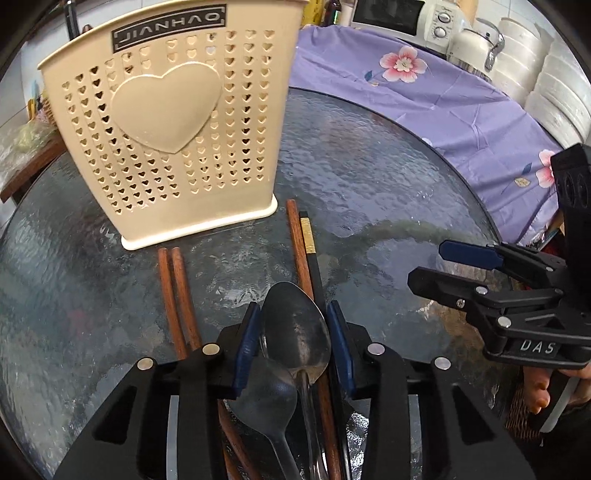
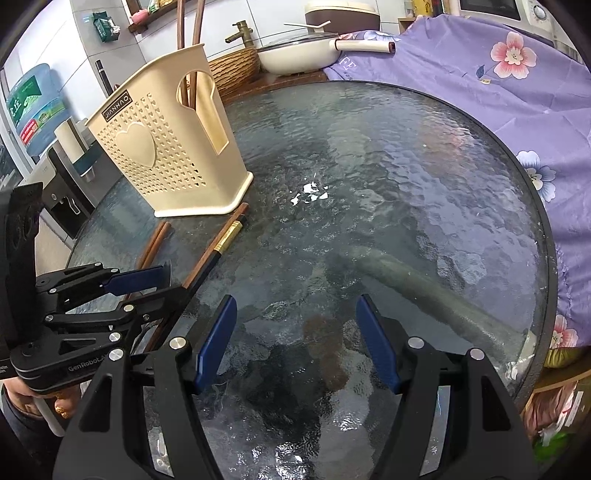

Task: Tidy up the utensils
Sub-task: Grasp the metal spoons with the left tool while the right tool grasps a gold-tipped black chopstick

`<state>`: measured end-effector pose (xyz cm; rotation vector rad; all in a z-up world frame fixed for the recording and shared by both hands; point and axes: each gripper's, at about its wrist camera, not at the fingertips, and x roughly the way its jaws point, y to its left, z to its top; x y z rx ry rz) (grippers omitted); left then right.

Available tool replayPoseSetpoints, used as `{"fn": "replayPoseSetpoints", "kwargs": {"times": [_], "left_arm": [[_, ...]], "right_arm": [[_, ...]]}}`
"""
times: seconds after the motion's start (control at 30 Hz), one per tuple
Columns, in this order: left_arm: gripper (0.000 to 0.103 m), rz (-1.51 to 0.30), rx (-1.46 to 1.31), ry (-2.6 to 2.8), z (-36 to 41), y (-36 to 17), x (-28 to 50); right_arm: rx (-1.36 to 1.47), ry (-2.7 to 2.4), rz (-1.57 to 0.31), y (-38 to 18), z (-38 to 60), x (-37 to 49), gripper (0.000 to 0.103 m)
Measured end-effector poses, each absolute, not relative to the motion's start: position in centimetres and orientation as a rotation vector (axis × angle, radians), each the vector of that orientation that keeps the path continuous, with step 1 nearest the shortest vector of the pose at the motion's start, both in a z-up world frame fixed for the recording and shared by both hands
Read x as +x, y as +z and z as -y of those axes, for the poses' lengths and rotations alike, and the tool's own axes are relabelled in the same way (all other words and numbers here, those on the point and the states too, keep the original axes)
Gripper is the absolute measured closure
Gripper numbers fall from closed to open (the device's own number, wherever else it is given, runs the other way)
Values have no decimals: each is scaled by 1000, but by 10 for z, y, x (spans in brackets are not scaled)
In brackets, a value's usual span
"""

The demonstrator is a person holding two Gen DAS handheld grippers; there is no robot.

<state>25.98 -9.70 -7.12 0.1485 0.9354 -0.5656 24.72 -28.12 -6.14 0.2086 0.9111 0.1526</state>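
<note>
A cream perforated utensil holder (image 1: 173, 125) with a heart stands on the round glass table (image 1: 369, 177); it also shows in the right wrist view (image 2: 162, 147) with brown chopsticks (image 2: 190, 48) standing in it. My left gripper (image 1: 295, 325) has its blue pads on both sides of a metal spoon (image 1: 295, 328). A second spoon (image 1: 266, 402) lies under it. Two brown chopsticks (image 1: 177, 295) lie left; a brown one (image 1: 299, 251) and a black gold-banded one (image 1: 308, 240) lie right. My right gripper (image 2: 295, 339) is open and empty over bare glass, seen also in the left wrist view (image 1: 439, 262).
A purple flowered cloth (image 2: 517, 96) covers the far and right side. A white pan (image 2: 299, 55), a microwave (image 1: 399, 18), a kettle (image 1: 472, 44) and stacked white bowls (image 1: 546, 88) stand behind the table. A water jug (image 2: 33, 107) stands at far left.
</note>
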Motion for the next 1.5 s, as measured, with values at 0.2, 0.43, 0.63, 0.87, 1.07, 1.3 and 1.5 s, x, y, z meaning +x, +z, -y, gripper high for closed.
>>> {"fn": "replayPoseSetpoints", "kwargs": {"times": [0.2, 0.43, 0.63, 0.87, 1.07, 1.3, 1.5], "left_arm": [[67, -899, 65, -546, 80, -56, 259], [67, -876, -38, -510, 59, -45, 254], [67, -880, -85, -502, 55, -44, 257], [67, -883, -113, -496, 47, -46, 257], [67, -882, -113, -509, 49, -45, 255], [67, -886, -106, -507, 56, -46, 255], [67, -889, -111, -501, 54, -47, 255]], "right_arm": [[191, 171, -909, -57, 271, 254, 36], [198, 213, -968, -63, 247, 274, 37], [67, 193, -969, -65, 213, 279, 41], [-65, 167, -971, -68, 208, 275, 46], [-29, 142, -982, -69, 238, 275, 51], [-41, 119, -981, -68, 226, 281, 76], [0, 155, -1016, -66, 223, 301, 89]]}}
